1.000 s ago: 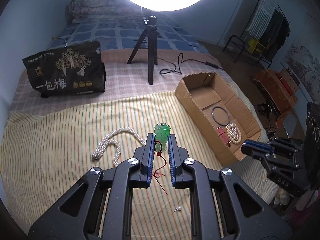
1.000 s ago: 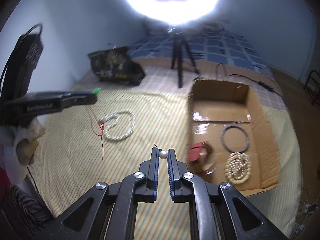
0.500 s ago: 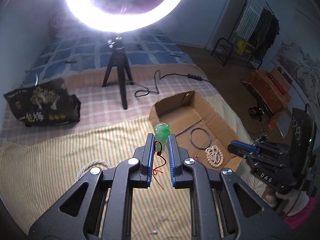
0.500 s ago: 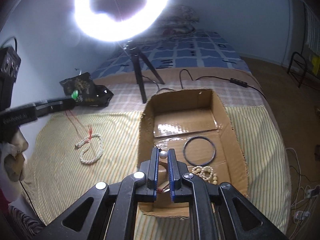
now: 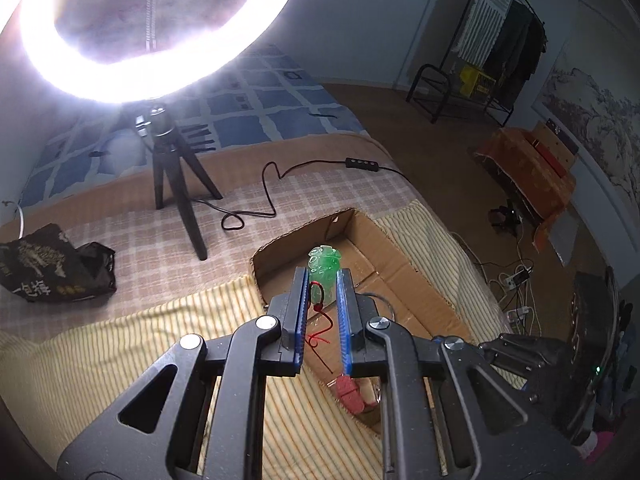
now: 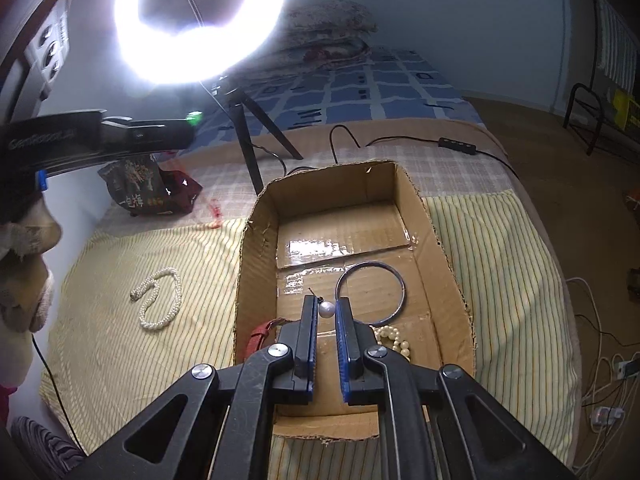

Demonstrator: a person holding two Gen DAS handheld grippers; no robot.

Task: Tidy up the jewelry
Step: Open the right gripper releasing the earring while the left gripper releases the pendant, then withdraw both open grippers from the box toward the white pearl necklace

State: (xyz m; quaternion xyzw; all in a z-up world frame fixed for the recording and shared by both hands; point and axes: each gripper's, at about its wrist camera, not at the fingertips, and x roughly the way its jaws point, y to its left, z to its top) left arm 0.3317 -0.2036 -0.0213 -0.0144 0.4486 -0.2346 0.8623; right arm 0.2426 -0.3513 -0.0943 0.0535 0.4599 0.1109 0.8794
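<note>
Gripping a green carved pendant (image 5: 324,270) on red cord, left gripper (image 5: 323,280) over brown cardboard box (image 5: 404,268). Only in right view: right gripper (image 6: 326,309) pinching small white pearl (image 6: 326,309), white pearl strand (image 6: 159,300) on striped cloth (image 6: 100,320).

I am working in a bedroom at home: a bed (image 6: 400,80) with a blue checked cover and a folded quilt (image 6: 328,36), a clothes rack (image 5: 500,40) hung with garments, a landscape painting (image 5: 592,108) on the wall, a ring light (image 6: 200,20) on a tripod.
</note>
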